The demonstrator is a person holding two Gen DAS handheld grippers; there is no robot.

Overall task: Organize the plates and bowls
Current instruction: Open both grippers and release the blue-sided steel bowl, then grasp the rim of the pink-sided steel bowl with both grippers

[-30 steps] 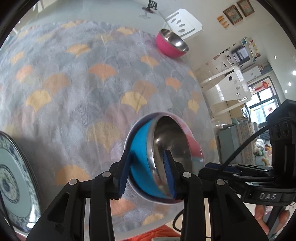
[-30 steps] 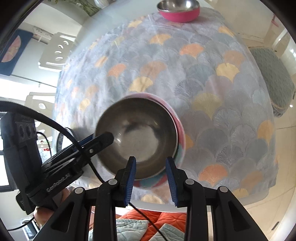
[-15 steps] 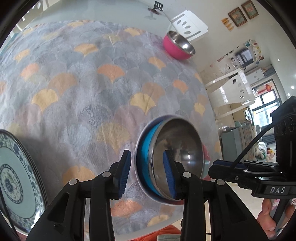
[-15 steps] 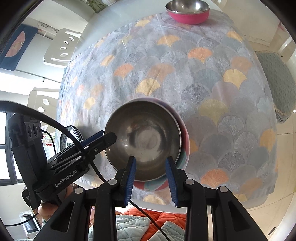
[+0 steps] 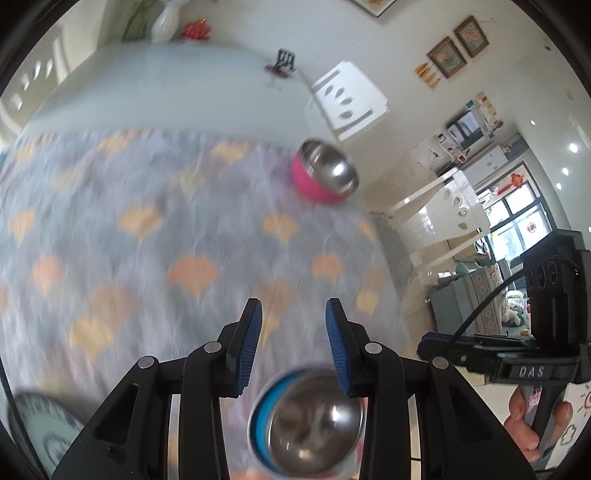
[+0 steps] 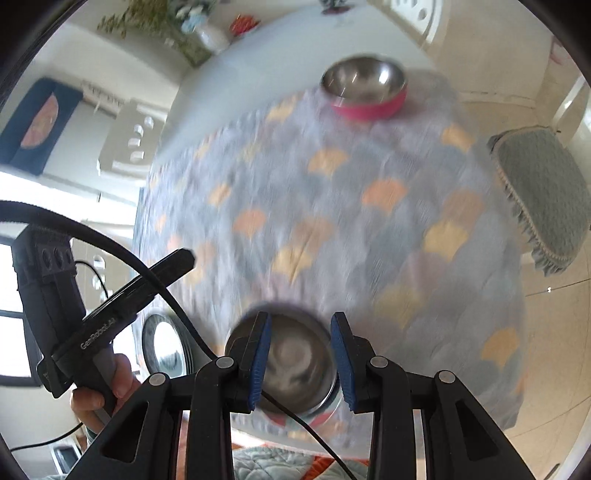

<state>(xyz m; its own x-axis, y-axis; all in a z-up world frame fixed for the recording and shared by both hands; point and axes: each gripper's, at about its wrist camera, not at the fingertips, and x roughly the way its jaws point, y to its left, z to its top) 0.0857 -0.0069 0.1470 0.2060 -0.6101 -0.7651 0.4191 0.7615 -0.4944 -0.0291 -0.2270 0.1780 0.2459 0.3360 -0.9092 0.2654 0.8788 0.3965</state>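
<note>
A blue-sided steel bowl [image 5: 310, 424] sits nested in another bowl near the table's front edge, below my left gripper [image 5: 293, 347], which is open and empty above it. It also shows in the right wrist view [image 6: 295, 365], behind my right gripper [image 6: 301, 354], which is open and empty. A pink steel bowl [image 5: 325, 177] stands at the far side of the table, and it also shows in the right wrist view [image 6: 365, 88]. A blue-patterned plate [image 5: 40, 432] lies at the left, and it also shows in the right wrist view [image 6: 166, 347]. Both views are blurred.
The table has a fan-patterned cloth [image 5: 166, 240]. White chairs [image 5: 347, 99] stand behind and beside it. A cushioned stool [image 6: 546, 199] is at the right. A vase [image 5: 166, 22] stands on the far part of the table. The left gripper's cable crosses the right wrist view [image 6: 177, 306].
My left gripper has let go of the blue bowl, opened and lifted back and up. Both cameras have pulled up and away, so the bowl sits lower in both views.
</note>
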